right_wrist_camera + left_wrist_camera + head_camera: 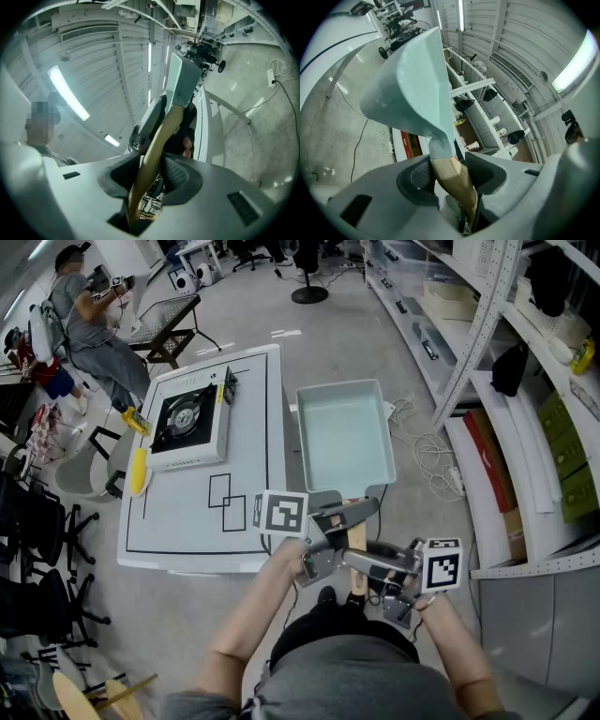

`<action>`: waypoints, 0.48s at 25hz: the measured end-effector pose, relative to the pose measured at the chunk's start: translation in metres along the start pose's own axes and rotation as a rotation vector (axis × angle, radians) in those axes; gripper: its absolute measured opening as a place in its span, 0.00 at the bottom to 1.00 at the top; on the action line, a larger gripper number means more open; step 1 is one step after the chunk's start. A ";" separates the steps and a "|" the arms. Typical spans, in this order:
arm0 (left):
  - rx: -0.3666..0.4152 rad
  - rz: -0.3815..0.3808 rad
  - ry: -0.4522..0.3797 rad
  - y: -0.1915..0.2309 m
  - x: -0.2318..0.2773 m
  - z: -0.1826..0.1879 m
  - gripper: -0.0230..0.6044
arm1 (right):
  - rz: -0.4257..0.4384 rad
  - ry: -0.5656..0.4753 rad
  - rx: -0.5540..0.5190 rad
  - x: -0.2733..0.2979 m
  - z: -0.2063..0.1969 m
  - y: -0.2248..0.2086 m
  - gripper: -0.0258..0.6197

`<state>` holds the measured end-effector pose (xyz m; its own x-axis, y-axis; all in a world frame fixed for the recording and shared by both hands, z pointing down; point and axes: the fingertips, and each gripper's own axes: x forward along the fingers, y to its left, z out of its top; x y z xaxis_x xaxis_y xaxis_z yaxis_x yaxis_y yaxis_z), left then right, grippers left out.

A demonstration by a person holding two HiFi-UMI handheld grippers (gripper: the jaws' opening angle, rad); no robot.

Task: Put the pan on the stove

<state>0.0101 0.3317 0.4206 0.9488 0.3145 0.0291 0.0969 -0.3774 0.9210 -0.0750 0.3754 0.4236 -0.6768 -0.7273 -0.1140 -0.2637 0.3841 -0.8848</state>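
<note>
A pale teal rectangular pan (345, 437) hangs in the air just right of the white table (178, 521), level and empty. Its wooden handle (356, 538) points back at me. My left gripper (349, 519) is shut on the handle close to the pan, and my right gripper (364, 568) is shut on it further back. In the left gripper view the handle (452, 178) runs between the pads up to the pan (412, 84). The right gripper view shows the handle (157, 150) clamped likewise. A portable gas stove (190, 423) sits on the table's far left part, its burner bare.
Black square outlines (225, 498) mark the table near me. A yellow object (138, 472) lies at the table's left edge. Metal shelving (506, 381) lines the right side, with cables (422, 446) on the floor. A seated person (94, 324) is far left.
</note>
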 end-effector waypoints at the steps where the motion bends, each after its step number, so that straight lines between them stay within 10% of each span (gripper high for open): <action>1: 0.001 0.001 0.002 0.000 0.001 -0.001 0.31 | 0.002 0.000 -0.006 -0.001 0.000 0.000 0.26; 12: -0.019 0.006 -0.009 0.003 0.016 0.000 0.31 | 0.038 -0.003 -0.027 -0.015 0.009 0.000 0.28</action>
<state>0.0261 0.3354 0.4239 0.9519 0.3047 0.0312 0.0857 -0.3628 0.9279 -0.0579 0.3811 0.4214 -0.6844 -0.7137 -0.1488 -0.2563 0.4266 -0.8674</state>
